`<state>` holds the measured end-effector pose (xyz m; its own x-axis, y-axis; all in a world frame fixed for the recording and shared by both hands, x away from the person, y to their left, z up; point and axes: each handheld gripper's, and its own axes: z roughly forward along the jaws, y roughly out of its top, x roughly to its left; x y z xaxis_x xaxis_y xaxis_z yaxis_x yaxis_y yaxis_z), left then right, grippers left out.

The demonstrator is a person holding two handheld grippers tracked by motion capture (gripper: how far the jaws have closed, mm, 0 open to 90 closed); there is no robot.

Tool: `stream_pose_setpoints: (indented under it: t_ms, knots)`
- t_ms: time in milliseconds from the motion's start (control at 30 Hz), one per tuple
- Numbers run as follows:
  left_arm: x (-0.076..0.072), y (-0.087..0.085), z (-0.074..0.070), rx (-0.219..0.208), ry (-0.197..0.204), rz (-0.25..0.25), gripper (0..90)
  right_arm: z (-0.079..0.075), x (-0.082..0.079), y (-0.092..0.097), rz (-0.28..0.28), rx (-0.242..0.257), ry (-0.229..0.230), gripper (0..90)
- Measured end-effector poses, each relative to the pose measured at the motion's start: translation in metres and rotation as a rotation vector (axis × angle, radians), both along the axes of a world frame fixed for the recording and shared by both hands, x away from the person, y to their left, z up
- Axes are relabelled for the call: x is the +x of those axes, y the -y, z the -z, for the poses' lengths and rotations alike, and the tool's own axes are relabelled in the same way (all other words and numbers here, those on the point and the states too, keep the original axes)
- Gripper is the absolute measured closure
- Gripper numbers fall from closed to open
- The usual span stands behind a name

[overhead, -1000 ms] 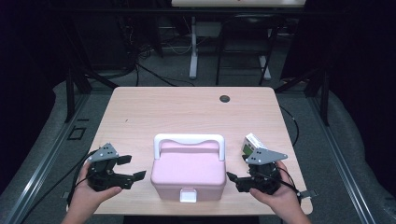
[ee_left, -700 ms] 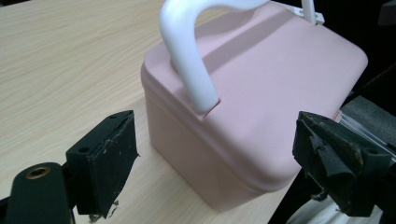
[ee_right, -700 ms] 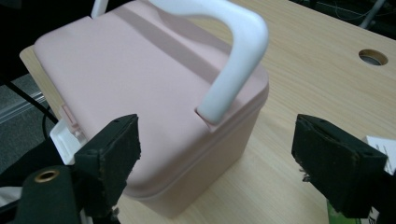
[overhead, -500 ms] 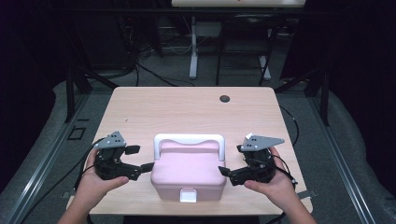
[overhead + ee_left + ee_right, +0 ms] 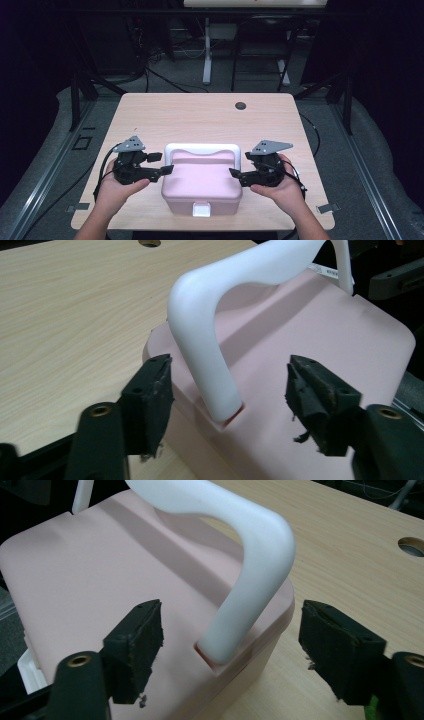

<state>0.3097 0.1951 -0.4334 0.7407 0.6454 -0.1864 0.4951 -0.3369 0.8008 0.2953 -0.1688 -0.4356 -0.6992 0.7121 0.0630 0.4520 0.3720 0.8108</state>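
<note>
The pink box (image 5: 202, 186) sits at the near edge of the table (image 5: 200, 117), midway between the person's two hands, with its white latch (image 5: 201, 209) facing the person. It looks like moulded hard plastic: stiff walls, a smooth and probably slippery lid, and likely light unless it is loaded, which cannot be told because the lid is closed. Its white handle (image 5: 202, 150) is a rigid hoop, and in the high view it appears to lie folded toward the far side, though the gripper views suggest it stands somewhat raised. The handle's two legs drop into sockets at the lid's left and right edges, and these narrow, round legs are the surest places to take hold; the broad lid would offer little for pads to bite.

The left gripper (image 5: 230, 390) has its jaws spread wide on either side of the handle's left leg (image 5: 212, 377), pads clear of it. The right gripper (image 5: 230, 640) has just been closing a little, yet its jaws also stand wide apart around the right leg (image 5: 240, 615) without pressing on it. A cable hole (image 5: 240, 106) lies well apart at the table's far side.
</note>
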Motion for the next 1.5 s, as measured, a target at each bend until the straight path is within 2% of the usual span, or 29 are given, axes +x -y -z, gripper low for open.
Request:
stream_pose_setpoints:
  t_ms: [133, 233, 367, 433, 600, 667, 800, 867, 1067, 1300, 1500]
  knots:
    - [0.003, 0.004, 0.004, 0.016, -0.002, 0.001, 50.1, 0.001, 0.001, -0.001, -0.003, -0.004, 0.019, 41.9]
    - [0.004, 0.005, 0.007, 0.018, 0.005, -0.006, 54.1, 0.003, 0.002, -0.002, -0.024, 0.007, 0.022, 48.5]
    - [0.004, 0.004, 0.008, 0.022, 0.011, -0.011, 55.4, 0.004, 0.002, -0.001, -0.016, 0.022, 0.038, 50.9]
    - [0.004, 0.004, 0.007, 0.018, 0.023, -0.023, 54.5, 0.005, 0.004, 0.001, -0.017, 0.041, 0.025, 51.0]
    - [0.005, 0.004, 0.007, 0.019, 0.038, -0.035, 53.3, 0.006, 0.005, 0.001, -0.009, 0.053, 0.014, 51.7]
    - [0.005, 0.003, 0.007, -0.006, 0.038, -0.029, 55.6, 0.007, 0.007, 0.001, 0.009, 0.062, 0.010, 54.7]
    - [0.005, 0.003, 0.008, 0.000, 0.041, -0.037, 62.0, 0.008, 0.008, 0.000, 0.010, 0.070, -0.002, 59.6]
    - [0.005, 0.003, 0.007, 0.001, 0.039, -0.037, 63.7, 0.009, 0.007, -0.001, 0.012, 0.060, 0.009, 62.0]
    - [0.002, 0.003, 0.004, 0.002, 0.044, -0.035, 67.1, 0.008, 0.003, 0.004, 0.011, 0.112, 0.002, 67.5]
    - [-0.005, 0.001, 0.000, -0.013, 0.051, -0.032, 71.9, 0.004, -0.004, 0.004, 0.002, 0.107, 0.021, 71.8]
    - [-0.007, 0.000, -0.002, -0.004, 0.061, -0.024, 73.2, 0.002, -0.007, 0.005, -0.004, 0.109, 0.029, 73.3]
